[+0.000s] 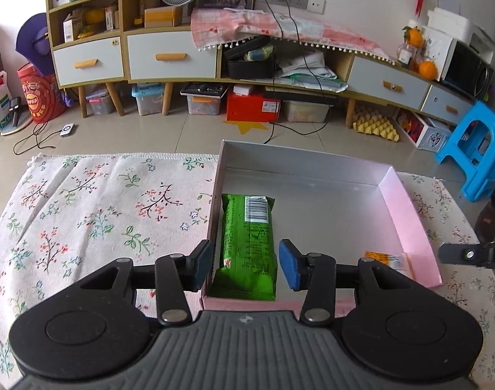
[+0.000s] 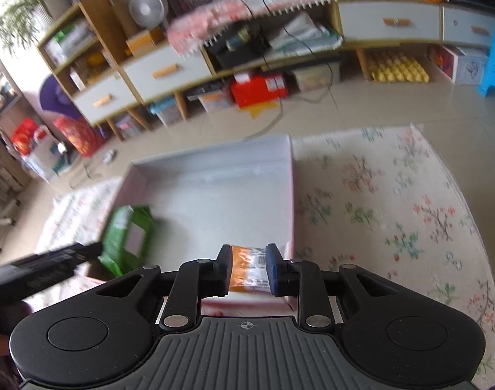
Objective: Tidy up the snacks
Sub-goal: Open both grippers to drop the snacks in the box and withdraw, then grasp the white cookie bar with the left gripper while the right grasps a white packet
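Snacks are going into the pink-walled box (image 1: 406, 208), which is sitting on the flowered cloth (image 1: 94, 201), and everything here is best placed against that box. At its left wall, running lengthwise along it, the green packet (image 1: 247, 243) is lying flat on the grey floor of the box, barcode side up. I'd guess it is being lined up against that wall so the rest of the floor stays free for more packets.

Over it, the left claw (image 1: 245, 266) is hanging with its pads (image 1: 288, 268) apart: one outside the left wall of the box, the other just inside, clear of the wrapper by a thin gap. Nothing is being squeezed; the packet is resting on its own weight.

The middle of the box is lying bare. At the near right corner, the orange packet (image 2: 249, 269) is sitting between the pads of the right claw (image 2: 249, 268), close to the right wall. The picture there is smeared, and I cannot tell whether the pads are pressing the wrapper or merely flanking it. Judging by how low it sits, it is being set down there to start a row opposite the green one.
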The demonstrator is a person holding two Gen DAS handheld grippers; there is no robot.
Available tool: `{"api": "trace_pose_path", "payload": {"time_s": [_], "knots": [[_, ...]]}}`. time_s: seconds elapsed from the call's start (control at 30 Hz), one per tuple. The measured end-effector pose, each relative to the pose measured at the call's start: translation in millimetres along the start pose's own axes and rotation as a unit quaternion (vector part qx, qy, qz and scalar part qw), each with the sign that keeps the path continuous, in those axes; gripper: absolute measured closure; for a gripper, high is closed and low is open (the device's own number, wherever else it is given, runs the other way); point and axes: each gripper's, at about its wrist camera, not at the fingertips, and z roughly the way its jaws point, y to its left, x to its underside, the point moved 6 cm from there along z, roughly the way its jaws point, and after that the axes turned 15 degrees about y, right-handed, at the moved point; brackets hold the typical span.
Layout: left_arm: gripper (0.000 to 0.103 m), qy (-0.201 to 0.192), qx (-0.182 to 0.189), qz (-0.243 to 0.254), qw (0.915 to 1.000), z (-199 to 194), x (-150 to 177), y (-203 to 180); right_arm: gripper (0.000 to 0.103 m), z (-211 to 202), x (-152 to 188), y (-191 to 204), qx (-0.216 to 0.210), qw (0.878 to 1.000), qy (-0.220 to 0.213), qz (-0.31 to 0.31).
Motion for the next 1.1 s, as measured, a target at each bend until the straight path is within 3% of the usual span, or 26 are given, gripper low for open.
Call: {"api": "trace_pose_path", "payload": {"time_s": [0.1,0.17,0.2,0.23,0.33,0.53,0.7,0.83,0.93,1.03,1.1], "knots": [[0.052,0.000,-0.003,-0.004,1.0000,-12.5,5.5,-0.3,0.079,-20.5,7.6,10.1,-0.029,0.999,-0.009,-0.009],[0.041,-0.009,-0.013,0.002,0.9999,-22.7,10.8,-2.2,0.062,-41.2,14.4,21.4,-0.043,0.998,-0.031,-0.034],[0.035,-0.014,-0.022,0.002,0.9997,-27.8,14.1,-2.6,0.035,-48.5,18.8,24.9,-0.044,0.997,-0.040,-0.044],[0.028,-0.018,-0.028,0.000,0.9994,-32.6,18.1,-3.0,0.014,-53.2,23.6,25.8,-0.040,0.997,-0.044,-0.046],[0.017,-0.025,-0.040,-0.006,0.9989,-44.4,34.6,-7.5,0.013,-62.9,38.1,24.3,-0.037,0.998,-0.032,-0.033],[0.003,-0.013,-0.051,0.008,0.9986,-49.8,76.5,-19.7,0.009,-87.4,81.6,35.4,-0.025,0.997,-0.049,-0.057],[0.005,0.044,0.010,-0.035,0.9984,-39.0,98.1,-18.8,0.008,-76.0,114.3,29.7,0.000,0.999,-0.020,-0.029],[0.006,0.033,-0.009,-0.054,0.9979,-33.0,95.1,-11.0,0.008,-53.0,136.3,29.2,-0.013,0.999,0.042,-0.023],[0.015,0.050,-0.007,-0.068,0.9965,-22.0,95.8,-7.6,0.009,-28.6,146.7,23.4,-0.008,0.996,0.090,-0.003],[0.020,0.071,0.017,-0.080,0.9942,-9.9,99.8,-9.6,0.010,-16.2,146.9,8.0,0.020,0.995,0.094,0.029],[0.024,0.078,0.009,-0.073,0.9942,-2.7,105.3,-11.9,0.011,-9.4,148.0,-0.4,0.031,0.994,0.097,0.051]]}}
